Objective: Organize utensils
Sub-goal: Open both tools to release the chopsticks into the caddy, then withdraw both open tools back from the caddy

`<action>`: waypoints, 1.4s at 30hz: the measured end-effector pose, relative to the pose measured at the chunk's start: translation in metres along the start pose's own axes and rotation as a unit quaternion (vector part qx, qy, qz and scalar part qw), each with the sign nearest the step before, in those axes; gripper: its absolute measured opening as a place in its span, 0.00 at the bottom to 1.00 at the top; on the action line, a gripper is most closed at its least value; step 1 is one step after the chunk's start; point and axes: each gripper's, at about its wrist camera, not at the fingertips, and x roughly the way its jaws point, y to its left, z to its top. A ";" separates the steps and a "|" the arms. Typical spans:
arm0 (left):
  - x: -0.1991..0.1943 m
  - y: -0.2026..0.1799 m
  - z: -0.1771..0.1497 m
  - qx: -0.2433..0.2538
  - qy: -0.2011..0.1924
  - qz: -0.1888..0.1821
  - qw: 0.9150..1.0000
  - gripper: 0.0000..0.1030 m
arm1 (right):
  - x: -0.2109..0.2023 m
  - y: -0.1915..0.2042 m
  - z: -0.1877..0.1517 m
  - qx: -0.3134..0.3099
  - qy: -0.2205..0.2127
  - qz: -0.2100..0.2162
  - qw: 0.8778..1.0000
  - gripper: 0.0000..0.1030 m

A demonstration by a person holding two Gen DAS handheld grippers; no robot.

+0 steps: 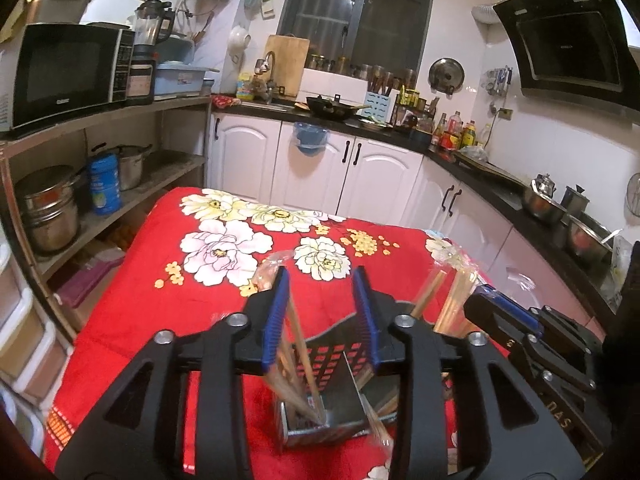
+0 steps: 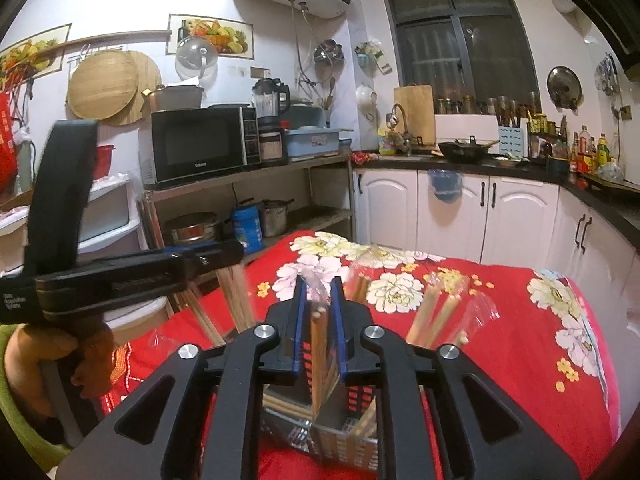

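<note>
The left gripper (image 1: 322, 316) stands released, wrapped chopsticks (image 1: 298, 344) loose beside its left pad. The right gripper (image 2: 320, 312) loosely brackets another pair (image 2: 319, 340). Below both stands the metal holder (image 1: 320, 424); beyond lies the red cloth (image 1: 168, 292).

Your left wrist camera sat just behind its own gripper (image 1: 324, 312), looking forward and slightly down over the metal holder (image 1: 324, 412) on the red flowered cloth (image 1: 160, 320), toward the window (image 1: 360, 12) and white cabinets (image 1: 372, 168). Your right wrist camera looked the same way from close behind the right gripper (image 2: 320, 312), angled more toward the microwave (image 2: 204, 144) on the shelf. Both views shared the holder, the cloth, the window, the microwave and the sink counter, and each caught the other gripper at its edge.
</note>
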 end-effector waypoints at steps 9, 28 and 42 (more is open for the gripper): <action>-0.026 -0.002 -0.005 0.000 -0.005 0.002 1.000 0.43 | -0.018 0.000 -0.005 0.009 0.003 -0.010 1.000 0.26; -0.074 -0.006 -0.053 -0.007 -0.003 -0.002 1.000 0.72 | -0.073 0.021 -0.041 0.002 0.013 -0.022 1.000 0.60; -0.084 0.006 -0.103 -0.023 0.027 0.005 0.999 0.89 | -0.087 0.033 -0.087 0.003 0.048 -0.033 0.998 0.79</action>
